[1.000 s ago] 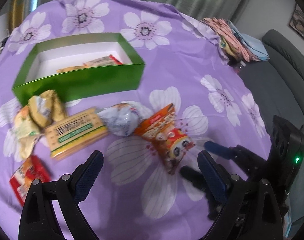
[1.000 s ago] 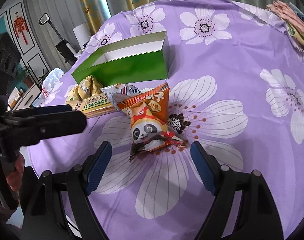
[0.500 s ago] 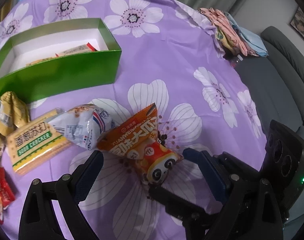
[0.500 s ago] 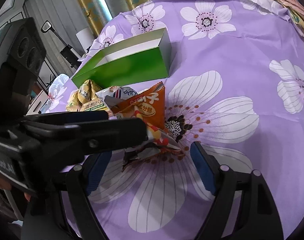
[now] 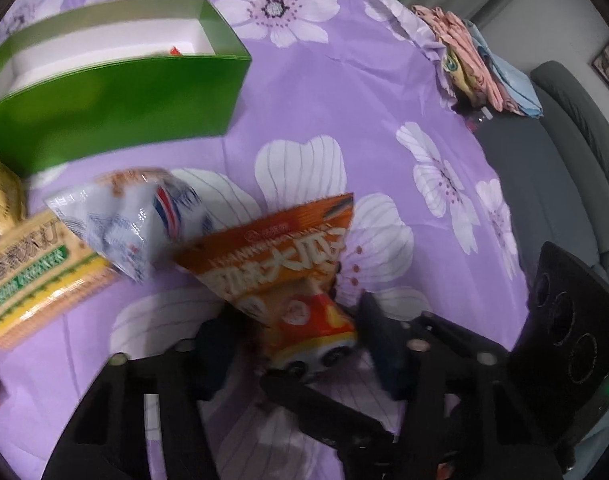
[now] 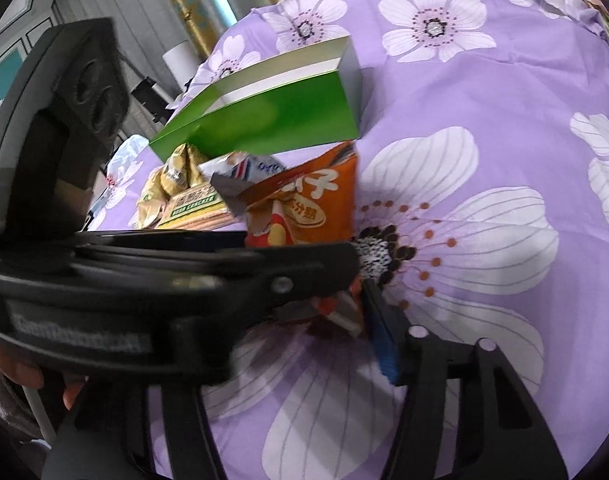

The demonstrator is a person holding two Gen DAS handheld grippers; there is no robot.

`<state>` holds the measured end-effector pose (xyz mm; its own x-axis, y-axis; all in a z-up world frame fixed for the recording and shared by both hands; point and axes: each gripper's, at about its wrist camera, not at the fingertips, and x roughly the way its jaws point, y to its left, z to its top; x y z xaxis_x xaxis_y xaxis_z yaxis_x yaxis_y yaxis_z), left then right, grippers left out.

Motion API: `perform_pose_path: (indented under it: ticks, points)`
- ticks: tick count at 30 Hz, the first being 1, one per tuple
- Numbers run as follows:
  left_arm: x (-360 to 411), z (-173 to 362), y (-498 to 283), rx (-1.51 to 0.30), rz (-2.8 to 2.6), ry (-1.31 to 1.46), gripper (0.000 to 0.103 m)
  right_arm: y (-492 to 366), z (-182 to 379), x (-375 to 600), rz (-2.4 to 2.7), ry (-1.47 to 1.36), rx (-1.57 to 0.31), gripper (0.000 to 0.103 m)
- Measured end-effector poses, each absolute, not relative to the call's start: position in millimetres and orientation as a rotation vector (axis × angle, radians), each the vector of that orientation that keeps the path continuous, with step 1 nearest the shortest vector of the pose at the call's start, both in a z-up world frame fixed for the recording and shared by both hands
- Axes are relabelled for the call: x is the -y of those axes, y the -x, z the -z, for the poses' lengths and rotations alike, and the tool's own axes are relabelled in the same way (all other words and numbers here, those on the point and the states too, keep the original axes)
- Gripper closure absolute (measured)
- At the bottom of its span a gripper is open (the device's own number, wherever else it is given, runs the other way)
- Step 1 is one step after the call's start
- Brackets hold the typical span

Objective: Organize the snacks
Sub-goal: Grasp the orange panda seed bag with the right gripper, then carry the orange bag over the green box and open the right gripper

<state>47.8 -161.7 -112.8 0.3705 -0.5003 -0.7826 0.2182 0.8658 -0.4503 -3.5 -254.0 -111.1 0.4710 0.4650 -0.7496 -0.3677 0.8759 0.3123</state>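
Note:
An orange panda snack bag [image 5: 280, 264] lies on the purple flowered cloth, and both grippers are at its lower end. My left gripper [image 5: 296, 332] has closed around the bag's bottom. My right gripper [image 6: 324, 320] also grips the same bag [image 6: 312, 208], with the left gripper's body [image 6: 164, 272] crossing in front of it. A white-and-blue snack bag [image 5: 132, 220] lies just left of the orange one. The green box [image 5: 116, 92] stands behind with white inside and a snack in it.
A soda cracker pack [image 5: 36, 276] and yellow snack bags [image 6: 172, 176] lie at the left. Folded cloths [image 5: 476, 60] sit at the table's far right edge, with a grey sofa [image 5: 564, 152] beyond. A flowered purple cloth [image 6: 484, 220] covers the table.
Both grippers moved in on the orange panda bag and their fingers closed from wide open onto its lower end. The left gripper now crosses the right wrist view.

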Motion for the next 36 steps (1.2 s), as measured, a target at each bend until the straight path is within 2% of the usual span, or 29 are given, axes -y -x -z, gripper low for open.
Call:
perform_pose_path:
  ticks: [10, 23, 36]
  points:
    - [164.3, 98.5, -30.1, -1.055, 0.48, 0.244, 0.052, 12.9, 104.9, 251.0, -0.535, -0.116, -0.939, 0.058]
    - [143.5, 35.8, -12.8, -0.86, 0.463, 0.193, 0.052, 24.2, 47.6, 227.3, -0.567, -0.05, -0.797, 0.059]
    - [92.2, -6.4, -62.1, -0.721, 0.36, 0.175, 0.052, -34.0, 8.7, 180.3, -0.642, 0.024, -0.678, 0.06]
